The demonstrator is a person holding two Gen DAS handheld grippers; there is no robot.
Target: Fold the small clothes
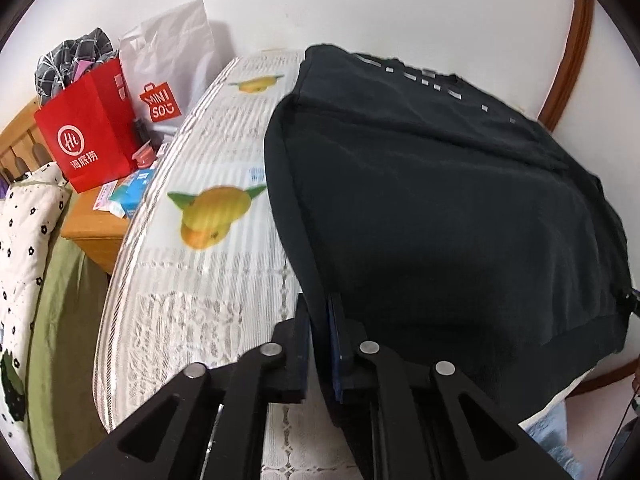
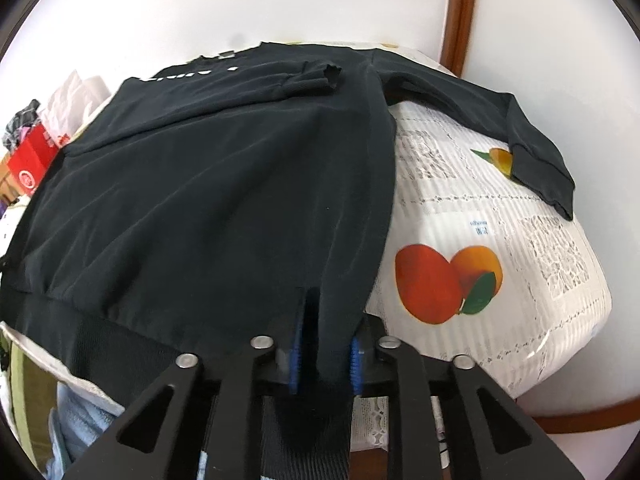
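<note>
White walls and a curved brown wooden trim [image 1: 568, 56] are seen behind a table covered by a white patterned tablecloth [image 1: 200, 280] printed with fruit pictures and grey text blocks. Most of that cloth is covered by a dark sweatshirt [image 1: 440, 200], which is laid flat with its ribbed hem toward the cameras and a row of pale printed marks near its far edge. In the right wrist view, one sleeve [image 2: 304, 76] is seen folded across the upper part of the garment, while the other sleeve [image 2: 532, 160] is stretched out to the right over the tablecloth, its cuff lying beside a printed orange. The sweatshirt's left edge near the hem is pinched between the closed fingers of the left gripper [image 1: 320, 336], with the fabric seam running straight up from the narrow slot between them. The right edge near the hem is clamped by the right gripper [image 2: 324, 344], a bunched fold of dark cloth being held between its blue pads [image 2: 295, 360]. Beyond the table's left side, a red paper bag [image 1: 92, 136] with a white logo is stood on a wooden cabinet [image 1: 96, 236], a white Miniso bag [image 1: 168, 60] is leaned against the wall behind it, and small boxes [image 1: 128, 196] are scattered at its base. A spotted white quilt [image 1: 20, 248] over green bedding is visible at the far left.
</note>
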